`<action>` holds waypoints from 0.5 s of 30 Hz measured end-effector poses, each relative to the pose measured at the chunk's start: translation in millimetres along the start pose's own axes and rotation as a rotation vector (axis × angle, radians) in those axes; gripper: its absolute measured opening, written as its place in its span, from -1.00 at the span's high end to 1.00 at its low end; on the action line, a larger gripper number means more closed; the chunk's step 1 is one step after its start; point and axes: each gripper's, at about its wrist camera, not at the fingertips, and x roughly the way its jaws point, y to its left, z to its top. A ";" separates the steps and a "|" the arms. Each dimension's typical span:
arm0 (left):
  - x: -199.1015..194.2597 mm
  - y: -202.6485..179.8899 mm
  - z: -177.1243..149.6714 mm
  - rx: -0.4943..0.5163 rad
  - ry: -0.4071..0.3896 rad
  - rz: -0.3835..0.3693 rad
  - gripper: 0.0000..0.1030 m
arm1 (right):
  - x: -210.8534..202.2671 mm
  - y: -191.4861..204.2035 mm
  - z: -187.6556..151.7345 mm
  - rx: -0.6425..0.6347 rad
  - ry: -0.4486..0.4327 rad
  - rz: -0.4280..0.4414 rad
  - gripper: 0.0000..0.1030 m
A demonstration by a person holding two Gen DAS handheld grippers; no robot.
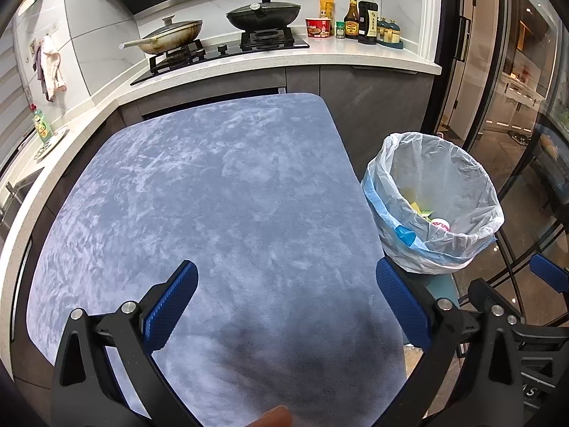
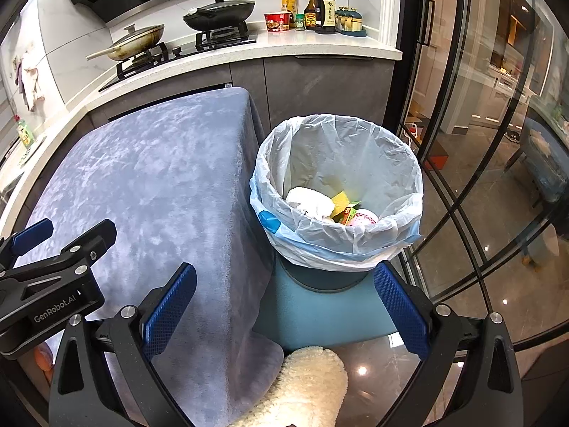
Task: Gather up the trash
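A table draped in a blue-grey cloth fills the foreground before the kitchen counter. Just beside its right edge stands the trash bin, lined with a pale plastic bag and resting on a blue stool. Inside lie a crumpled white tissue, a yellow-green carton and a pink-printed cup. The left gripper hovers over the cloth, jaws spread wide and empty; the right gripper, likewise released, hangs before the bin.
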 end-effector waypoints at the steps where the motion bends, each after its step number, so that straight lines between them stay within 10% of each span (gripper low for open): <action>1: 0.2 0.0 0.2 0.002 0.000 0.002 -0.86 | 0.3 -1.1 -0.1 0.001 0.001 0.000 -0.87; 15: 0.3 -2.3 0.0 0.003 0.001 0.003 -0.86 | 1.0 -5.3 -1.0 0.003 0.004 -0.001 -0.87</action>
